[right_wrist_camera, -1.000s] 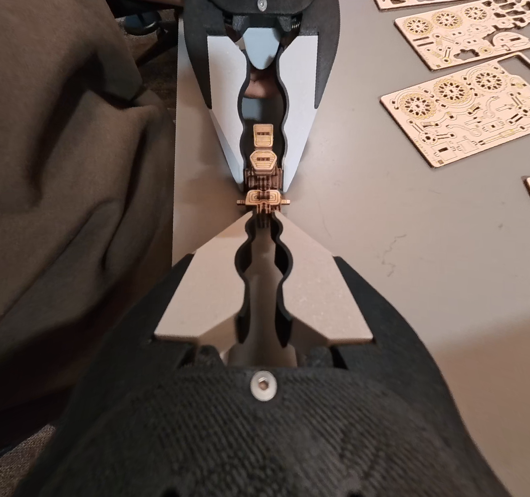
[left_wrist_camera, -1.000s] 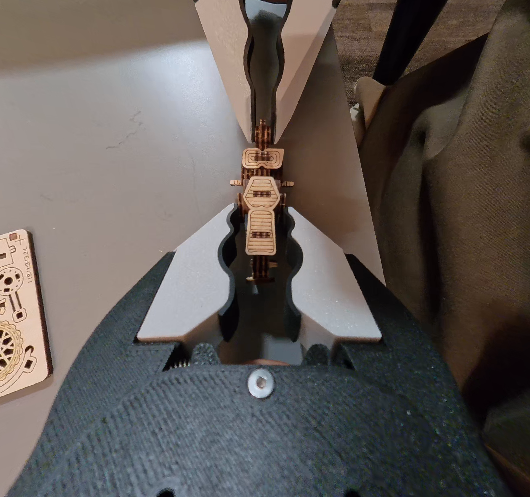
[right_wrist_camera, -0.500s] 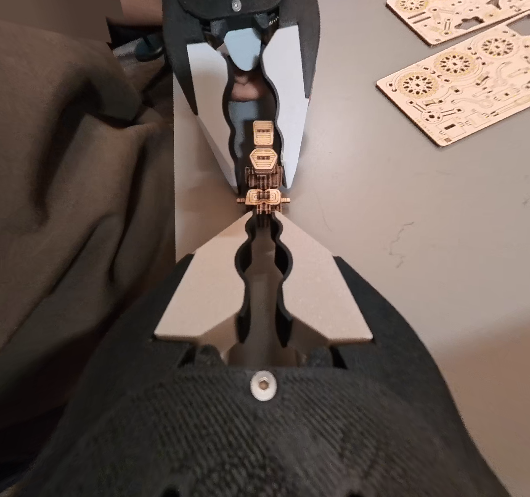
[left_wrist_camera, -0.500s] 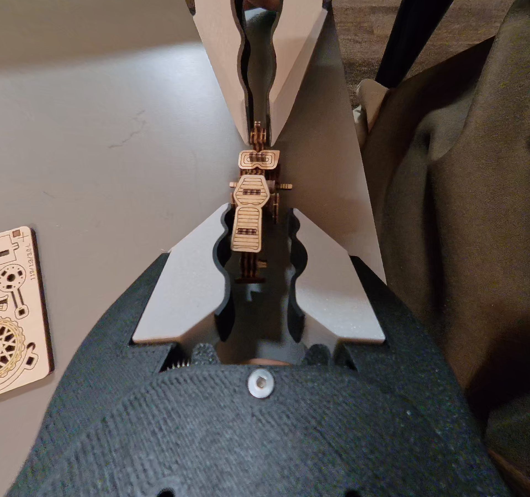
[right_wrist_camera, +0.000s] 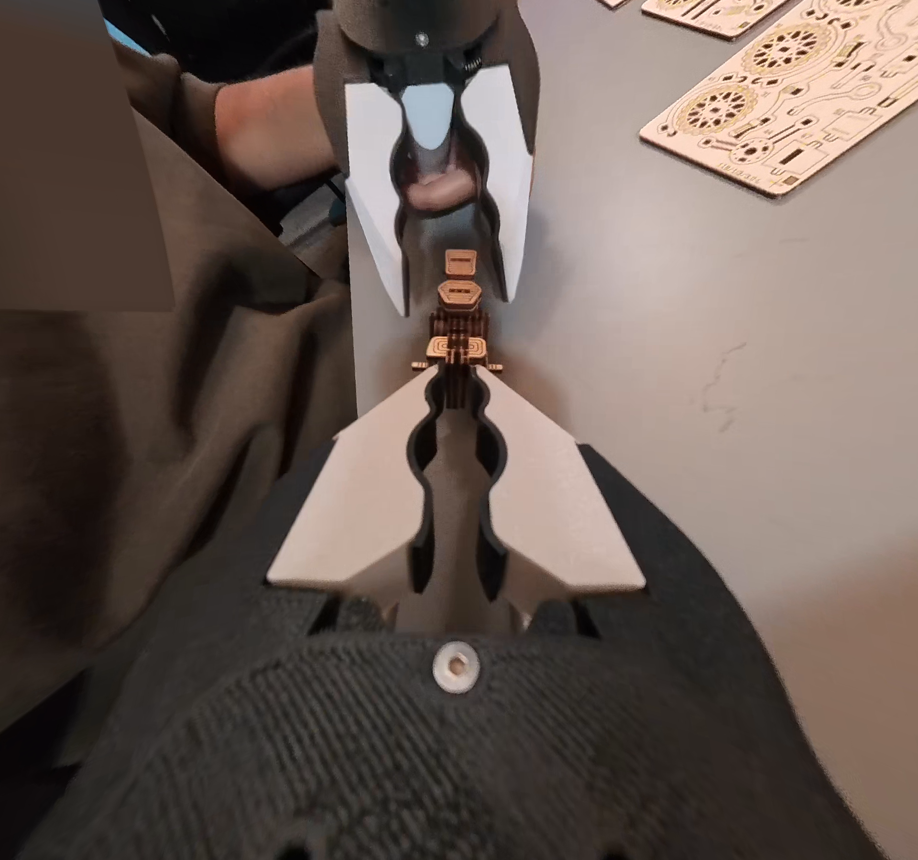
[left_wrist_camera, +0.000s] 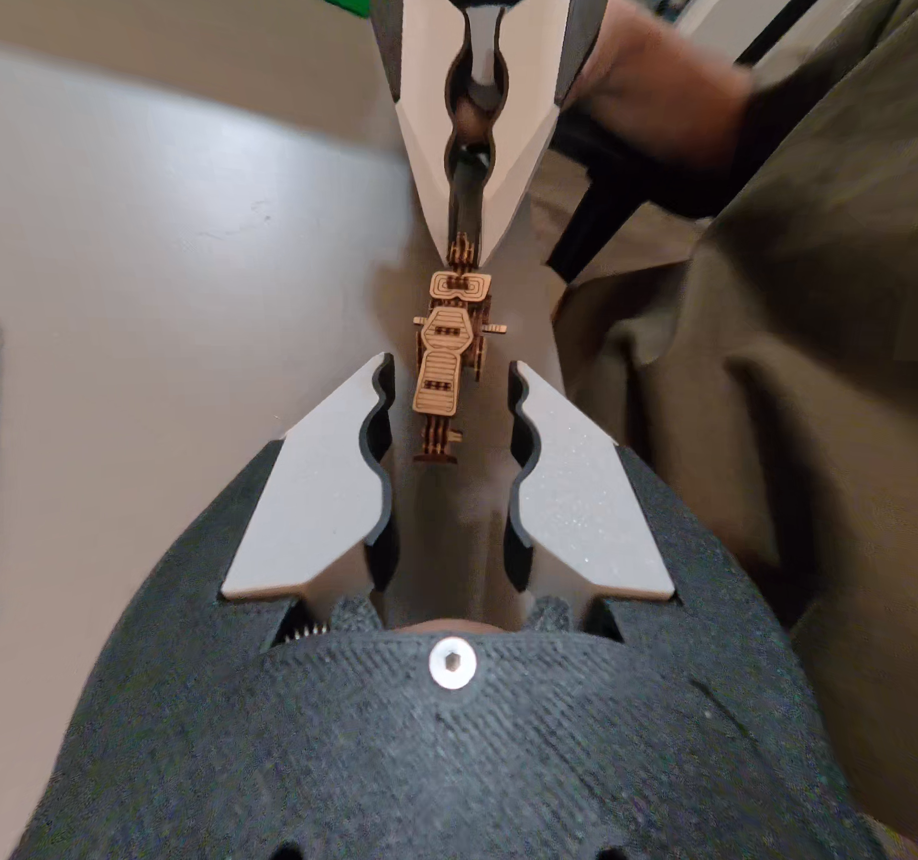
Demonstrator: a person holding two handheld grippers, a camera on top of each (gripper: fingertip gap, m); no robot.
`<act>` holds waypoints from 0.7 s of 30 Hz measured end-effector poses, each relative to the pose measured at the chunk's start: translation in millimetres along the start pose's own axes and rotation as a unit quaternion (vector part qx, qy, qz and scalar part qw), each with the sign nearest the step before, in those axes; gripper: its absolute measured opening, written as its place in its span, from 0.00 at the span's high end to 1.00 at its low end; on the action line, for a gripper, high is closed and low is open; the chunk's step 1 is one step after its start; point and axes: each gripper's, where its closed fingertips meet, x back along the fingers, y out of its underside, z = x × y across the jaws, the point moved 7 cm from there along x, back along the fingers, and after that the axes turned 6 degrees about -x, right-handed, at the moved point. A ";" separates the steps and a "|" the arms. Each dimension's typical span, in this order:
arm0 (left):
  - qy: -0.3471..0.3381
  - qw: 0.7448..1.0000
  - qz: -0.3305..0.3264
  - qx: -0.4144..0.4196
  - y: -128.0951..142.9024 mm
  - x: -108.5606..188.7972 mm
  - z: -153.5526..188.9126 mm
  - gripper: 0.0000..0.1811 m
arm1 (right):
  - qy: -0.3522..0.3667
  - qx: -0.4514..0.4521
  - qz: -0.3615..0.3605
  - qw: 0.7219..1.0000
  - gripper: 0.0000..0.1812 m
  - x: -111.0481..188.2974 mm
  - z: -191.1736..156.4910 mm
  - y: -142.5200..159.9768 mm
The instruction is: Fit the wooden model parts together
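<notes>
A small wooden model (left_wrist_camera: 447, 354), built of laser-cut layers with flat engraved plates on top, hangs above the grey table (left_wrist_camera: 174, 265). My right gripper (left_wrist_camera: 464, 260) is shut on the model's far end. In the right wrist view the same gripper (right_wrist_camera: 456, 374) pinches the model (right_wrist_camera: 457, 347) at its fingertips. My left gripper (left_wrist_camera: 451, 364) is open, with its fingers on either side of the model's near end and a clear gap on each side. In the right wrist view the left gripper (right_wrist_camera: 454, 304) stands open around the model's two rear plates.
Several wooden part sheets (right_wrist_camera: 795, 76) with cut-out wheels lie on the table at the far right. Olive clothing (left_wrist_camera: 770, 389) hangs along the table edge, also seen in the right wrist view (right_wrist_camera: 174, 439). A person's hand (left_wrist_camera: 660, 91) holds the right gripper. Some 4 cm of space lies between my two pairs of fingers.
My left gripper has opened wider and let go of the model's near end. The right gripper still holds the model. Both views have tilted upward.
</notes>
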 end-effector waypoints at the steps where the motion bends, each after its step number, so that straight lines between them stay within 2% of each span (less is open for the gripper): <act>1: 0.015 1.000 0.013 0.020 -0.4 2.1 -1.6 0.74 | -0.005 -0.008 0.007 1.000 0.96 1.5 0.1 -1.1; 9: 0.065 0.980 0.158 0.097 -10.9 27.8 -16.8 0.72 | -0.062 -0.084 0.093 0.990 0.97 19.7 3.4 -12.7; 12: 0.065 0.979 0.164 0.101 -11.3 28.6 -18.0 0.71 | -0.079 -0.091 0.117 0.986 0.97 24.0 2.0 -16.4; 21: 0.069 0.979 0.163 0.099 -11.9 26.3 -16.0 0.71 | -0.075 -0.090 0.117 0.986 0.97 22.5 1.7 -16.7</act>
